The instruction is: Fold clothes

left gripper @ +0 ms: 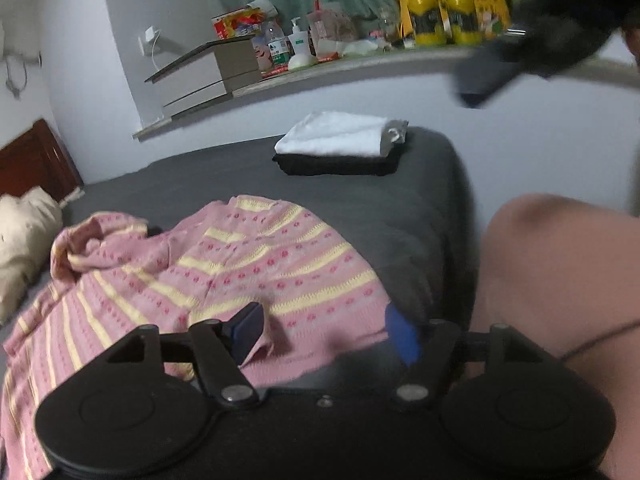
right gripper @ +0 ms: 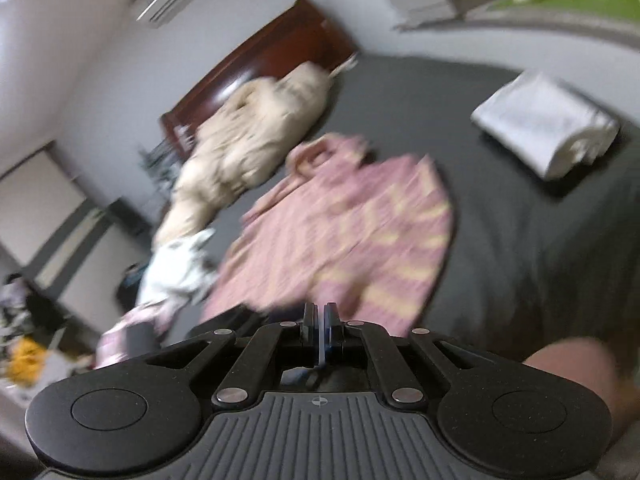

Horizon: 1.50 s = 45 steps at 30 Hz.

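Pink knit sweater [left gripper: 224,264] w/ yellow stripes & small pink dots lies crumpled on the dark grey bed sheet [left gripper: 360,208], near side of the bed, hem toward the camera, one sleeve bunched up at left. Left gripper [left gripper: 326,330] sits low at the sweater's near hem w/ jaws wide apart: the left finger's blue pad [left gripper: 248,330] rests on the knit, the right blue pad [left gripper: 402,334] is just off the hem's right edge over the sheet; nothing clamped between them. Far on the bed, well apart from the sweater, a folded stack: white garment [left gripper: 336,136] on top of a black one [left gripper: 340,166]. Beige bundle [left gripper: 24,240] at far left by the dark wood headboard [left gripper: 36,160]. Cluttered shelf [left gripper: 320,72] on the wall beyond, w/ bottles & yellow packaging. A bare knee [left gripper: 560,272] of the person at right. Right-wrist view is motion-blurred: right gripper [right gripper: 320,320] is above the near edge of the sweater [right gripper: 340,224], jaws closed together, pads touching or nearly so; can't tell whether any cloth is caught in them. Same view shows the beige bundle [right gripper: 248,140] left of the sweater, a white crumpled item [right gripper: 176,272] near left, folded white garment [right gripper: 544,124] far right.
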Tool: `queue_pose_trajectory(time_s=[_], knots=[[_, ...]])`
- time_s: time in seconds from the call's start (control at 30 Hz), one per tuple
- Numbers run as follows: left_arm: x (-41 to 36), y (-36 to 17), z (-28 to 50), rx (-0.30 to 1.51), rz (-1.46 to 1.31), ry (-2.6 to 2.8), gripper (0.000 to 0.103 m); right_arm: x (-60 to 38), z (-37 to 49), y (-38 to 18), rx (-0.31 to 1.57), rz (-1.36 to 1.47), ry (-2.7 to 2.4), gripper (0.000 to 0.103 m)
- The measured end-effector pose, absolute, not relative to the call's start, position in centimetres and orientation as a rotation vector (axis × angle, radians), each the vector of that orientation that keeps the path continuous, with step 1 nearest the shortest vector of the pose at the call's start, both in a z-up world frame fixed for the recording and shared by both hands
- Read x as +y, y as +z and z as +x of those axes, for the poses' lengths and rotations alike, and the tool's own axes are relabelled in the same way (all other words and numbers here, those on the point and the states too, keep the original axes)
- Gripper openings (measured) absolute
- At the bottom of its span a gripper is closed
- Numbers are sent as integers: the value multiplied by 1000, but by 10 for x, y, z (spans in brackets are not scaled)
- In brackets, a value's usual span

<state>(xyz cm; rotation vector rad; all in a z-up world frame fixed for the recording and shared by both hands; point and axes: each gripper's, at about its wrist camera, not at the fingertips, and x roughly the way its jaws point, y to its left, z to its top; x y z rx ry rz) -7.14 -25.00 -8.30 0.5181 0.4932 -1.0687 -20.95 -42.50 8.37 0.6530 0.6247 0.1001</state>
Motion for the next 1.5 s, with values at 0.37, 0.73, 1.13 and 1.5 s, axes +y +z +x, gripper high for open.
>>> queue_pose_trajectory(time_s=[0.37, 0.73, 1.13, 1.5], knots=[[-297, -105, -50, 693, 427, -999, 38, -471, -182, 57, 530, 778, 9, 2], [-266, -101, -35, 804, 120, -939, 8, -506, -59, 4, 688, 492, -6, 2], [-270, -105, -38, 786, 129, -903, 17, -511, -7, -36, 890, 458, -46, 2], [-279, -108, -46, 767, 123, -938, 71, -513, -23, -42, 860, 469, -64, 2]])
